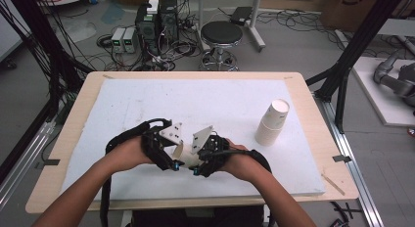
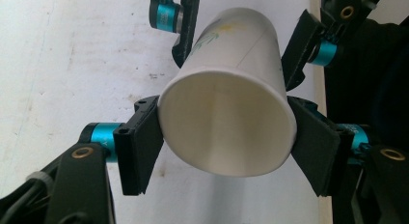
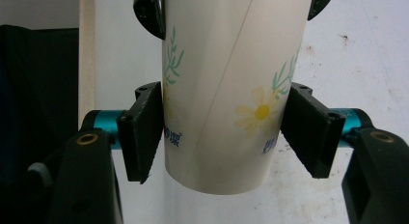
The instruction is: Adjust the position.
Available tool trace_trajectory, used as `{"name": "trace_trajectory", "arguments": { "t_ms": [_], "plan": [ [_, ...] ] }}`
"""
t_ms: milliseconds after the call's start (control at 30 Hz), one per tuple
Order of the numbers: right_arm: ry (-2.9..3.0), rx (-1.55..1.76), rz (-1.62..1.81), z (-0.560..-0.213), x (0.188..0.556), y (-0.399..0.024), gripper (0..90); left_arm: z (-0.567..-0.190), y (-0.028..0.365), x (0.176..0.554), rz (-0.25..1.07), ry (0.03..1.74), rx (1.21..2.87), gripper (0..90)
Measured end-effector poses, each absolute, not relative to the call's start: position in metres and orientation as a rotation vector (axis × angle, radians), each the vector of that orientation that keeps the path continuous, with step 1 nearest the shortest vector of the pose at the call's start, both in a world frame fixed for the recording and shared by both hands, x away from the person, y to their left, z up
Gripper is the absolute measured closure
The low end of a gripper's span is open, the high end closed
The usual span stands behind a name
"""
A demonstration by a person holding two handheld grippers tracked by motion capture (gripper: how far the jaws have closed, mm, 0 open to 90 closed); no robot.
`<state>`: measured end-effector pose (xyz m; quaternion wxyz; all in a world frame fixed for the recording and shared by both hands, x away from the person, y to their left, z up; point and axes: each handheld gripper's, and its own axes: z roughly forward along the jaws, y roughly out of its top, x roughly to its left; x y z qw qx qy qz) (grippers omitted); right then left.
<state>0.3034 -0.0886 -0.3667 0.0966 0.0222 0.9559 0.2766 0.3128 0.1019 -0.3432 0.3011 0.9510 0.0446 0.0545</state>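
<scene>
1. The paper cup (image 2: 226, 96) is held in the air above the table (image 1: 147, 97), on the near side of the stack of cups (image 1: 272, 123).
2. The left gripper (image 2: 226, 142) has its fingers (image 2: 140, 147) clenched on the cup near the open rim.
3. The right gripper (image 3: 224, 132) grasps the same cup near its bottom end; its fingers (image 3: 142, 132) touch both sides.
4. To pull well, I think each hand should keep an even, light pressure, so the thin wall does not collapse.
</scene>
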Motion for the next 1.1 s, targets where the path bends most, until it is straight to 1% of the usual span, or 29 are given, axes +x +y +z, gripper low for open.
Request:
{"name": "trace_trajectory", "arguments": {
  "t_ms": [233,400,467,533,567,833,1100],
  "plan": [
    [2.836,0.114,0.804,-0.37,0.304,-0.086,36.4,-0.343,0.101,0.313,0.152,0.145,2.486,30.3],
    [2.838,0.141,0.836,-0.372,0.306,-0.088,38.1,-0.344,0.103,0.313,0.164,0.162,2.439,27.9],
    [2.834,0.16,0.833,-0.371,0.307,-0.089,38.2,-0.344,0.107,0.314,0.163,0.182,2.401,25.3],
    [2.829,0.166,0.842,-0.371,0.308,-0.092,38.3,-0.343,0.113,0.315,0.175,0.209,2.35,20.0],
    [2.824,0.17,0.842,-0.371,0.309,-0.094,38.4,-0.341,0.118,0.316,0.168,0.218,2.319,19.5],
    [2.788,0.277,0.906,-0.37,0.312,-0.116,38.4,-0.341,0.145,0.314,0.177,0.303,2.154,19.4],
    [2.696,0.377,1.046,-0.375,0.312,-0.142,38.3,-0.358,0.167,0.311,0.226,0.413,2.003,19.2]
  ]
}}
